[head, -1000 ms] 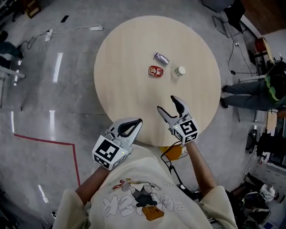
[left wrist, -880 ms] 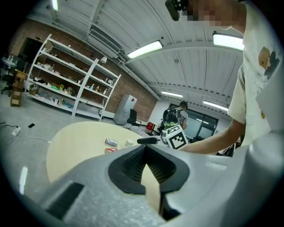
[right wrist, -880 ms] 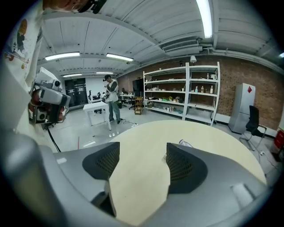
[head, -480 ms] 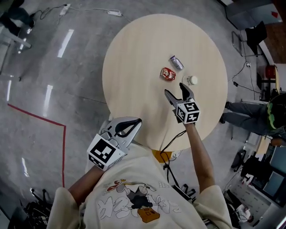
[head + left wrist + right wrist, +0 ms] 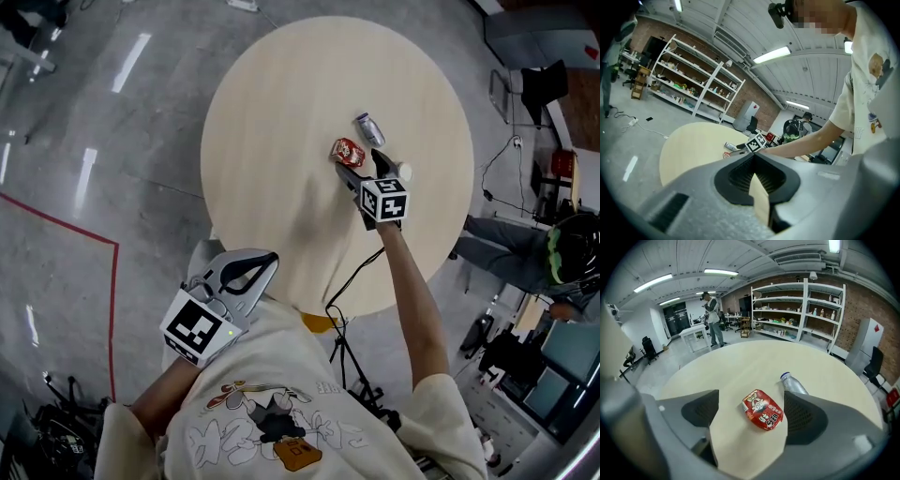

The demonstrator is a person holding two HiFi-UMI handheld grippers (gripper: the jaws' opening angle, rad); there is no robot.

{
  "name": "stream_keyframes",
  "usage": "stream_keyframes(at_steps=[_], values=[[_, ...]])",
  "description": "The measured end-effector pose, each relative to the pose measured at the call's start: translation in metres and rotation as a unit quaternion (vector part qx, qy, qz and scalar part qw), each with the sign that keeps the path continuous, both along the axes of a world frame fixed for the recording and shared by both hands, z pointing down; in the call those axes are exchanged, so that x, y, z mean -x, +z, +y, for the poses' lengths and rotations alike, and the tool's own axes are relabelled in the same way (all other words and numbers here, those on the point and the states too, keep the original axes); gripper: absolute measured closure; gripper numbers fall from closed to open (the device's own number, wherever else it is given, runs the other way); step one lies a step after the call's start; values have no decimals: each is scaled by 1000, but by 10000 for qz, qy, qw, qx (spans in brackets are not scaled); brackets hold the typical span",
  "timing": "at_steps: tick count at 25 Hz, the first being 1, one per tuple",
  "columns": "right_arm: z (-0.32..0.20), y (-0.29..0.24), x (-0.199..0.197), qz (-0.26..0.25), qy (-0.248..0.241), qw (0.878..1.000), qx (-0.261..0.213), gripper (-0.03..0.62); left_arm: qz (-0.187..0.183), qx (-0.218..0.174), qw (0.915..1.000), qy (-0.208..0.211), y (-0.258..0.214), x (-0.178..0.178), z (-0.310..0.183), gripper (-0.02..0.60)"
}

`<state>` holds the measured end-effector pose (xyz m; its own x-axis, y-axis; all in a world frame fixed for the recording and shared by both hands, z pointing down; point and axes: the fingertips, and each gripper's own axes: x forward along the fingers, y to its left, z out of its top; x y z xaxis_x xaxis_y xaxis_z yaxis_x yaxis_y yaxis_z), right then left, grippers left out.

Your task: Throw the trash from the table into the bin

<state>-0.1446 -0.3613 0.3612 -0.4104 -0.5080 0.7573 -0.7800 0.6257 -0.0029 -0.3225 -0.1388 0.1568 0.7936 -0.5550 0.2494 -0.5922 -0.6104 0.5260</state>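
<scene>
Closest to the body, the left hand-held gripper (image 5: 270,257) hangs beside the torso, off the edge of the round surface (image 5: 281,103), pointing roughly level. Its own view shows the jaws pressed together with nothing between them. That view also catches, from the side, the outstretched right forearm (image 5: 797,145), which the right gripper view leaves out.

The right arm reaches well out over the surface, its hand-held gripper (image 5: 360,162) tilted downward. Its jaws have just been opening and stand wide apart. A red snack packet (image 5: 762,416) lies flat on the surface between them, and neither pad touches it.

Just beyond the packet, a small bottle (image 5: 793,384) lies on its side. Only the head view shows the third piece, a white-capped container (image 5: 402,171) close beside the right jaw. In the right gripper view that jaw covers it.

The count is two hand-held grippers and three pieces of trash: one packet, one bottle, one container. Farthest off, the gripper views show metal shelves (image 5: 797,310) against a brick wall.
</scene>
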Motion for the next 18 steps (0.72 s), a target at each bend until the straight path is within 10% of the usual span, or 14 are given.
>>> stream_keyframes(at_steps=[18], values=[[-7,63,-23,1315,-912,9755,1512,155,121,529,9976,-441,8,31,1,578]])
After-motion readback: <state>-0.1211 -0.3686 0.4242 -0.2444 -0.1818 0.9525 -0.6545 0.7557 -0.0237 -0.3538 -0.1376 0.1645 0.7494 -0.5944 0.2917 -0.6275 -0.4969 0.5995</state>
